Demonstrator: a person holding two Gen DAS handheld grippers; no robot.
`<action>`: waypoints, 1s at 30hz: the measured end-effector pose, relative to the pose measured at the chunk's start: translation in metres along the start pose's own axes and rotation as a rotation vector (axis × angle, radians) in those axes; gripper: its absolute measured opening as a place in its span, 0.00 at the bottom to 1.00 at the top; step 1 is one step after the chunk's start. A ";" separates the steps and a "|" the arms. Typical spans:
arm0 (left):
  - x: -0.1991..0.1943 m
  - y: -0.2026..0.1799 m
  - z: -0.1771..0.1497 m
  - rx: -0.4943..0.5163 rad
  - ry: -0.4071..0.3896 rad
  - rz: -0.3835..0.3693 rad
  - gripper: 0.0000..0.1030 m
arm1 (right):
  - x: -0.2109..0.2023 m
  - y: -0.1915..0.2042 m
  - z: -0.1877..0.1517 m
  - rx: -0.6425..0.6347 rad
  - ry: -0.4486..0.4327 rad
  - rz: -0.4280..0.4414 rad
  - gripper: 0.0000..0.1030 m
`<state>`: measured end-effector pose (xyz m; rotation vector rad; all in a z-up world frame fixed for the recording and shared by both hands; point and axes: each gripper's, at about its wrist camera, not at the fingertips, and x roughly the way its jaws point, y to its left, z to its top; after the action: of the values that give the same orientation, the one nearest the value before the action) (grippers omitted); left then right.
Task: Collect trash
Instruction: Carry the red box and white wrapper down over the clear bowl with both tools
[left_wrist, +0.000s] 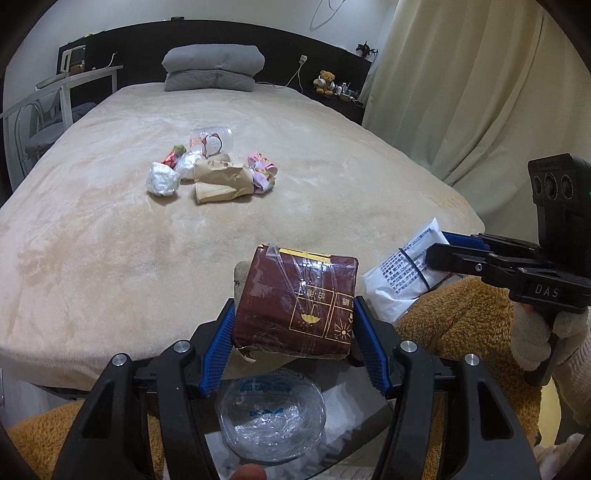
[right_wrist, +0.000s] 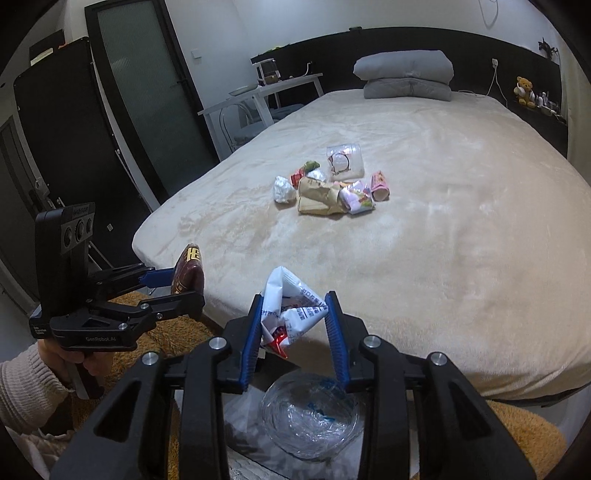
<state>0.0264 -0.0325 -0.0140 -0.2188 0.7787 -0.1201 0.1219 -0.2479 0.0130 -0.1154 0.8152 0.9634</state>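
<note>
Item 1: brown packet (left_wrist: 295, 306), taped, pinched across its width between the pads of my left gripper (left_wrist: 293, 347); its long axis runs forward and away from the jaws.

Item 2: white wrapper (right_wrist: 291, 310), crumpled, printed with black text, clamped in my right gripper (right_wrist: 295, 332), whose jaws are pressed in on it.

Item 3: clear plastic container (left_wrist: 271, 417), directly below both sets of jaws, sitting on a white bag (right_wrist: 243, 417) at the foot of the bed (left_wrist: 110, 240). I judge this the drop point: both held items lie just above and slightly ahead of it, so each needs only a short pull back and a release. Neither hand looks clearly nearer.

Item 4: remaining trash pile (left_wrist: 210, 173), mid-bed, well apart from both grippers: paper bag, white wads, clear cup, coloured wrappers.

Item 5: folded grey bedding (left_wrist: 214, 68) at the headboard.
</note>
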 end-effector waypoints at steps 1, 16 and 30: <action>0.004 0.000 -0.004 -0.005 0.014 -0.002 0.58 | 0.004 -0.002 -0.004 0.008 0.013 0.000 0.33; 0.068 0.018 -0.049 -0.082 0.223 -0.028 0.58 | 0.078 -0.031 -0.049 0.103 0.245 -0.014 0.33; 0.121 0.036 -0.090 -0.133 0.430 -0.037 0.58 | 0.132 -0.039 -0.080 0.135 0.463 -0.063 0.33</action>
<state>0.0494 -0.0340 -0.1673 -0.3392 1.2126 -0.1526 0.1471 -0.2152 -0.1410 -0.2521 1.2918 0.8291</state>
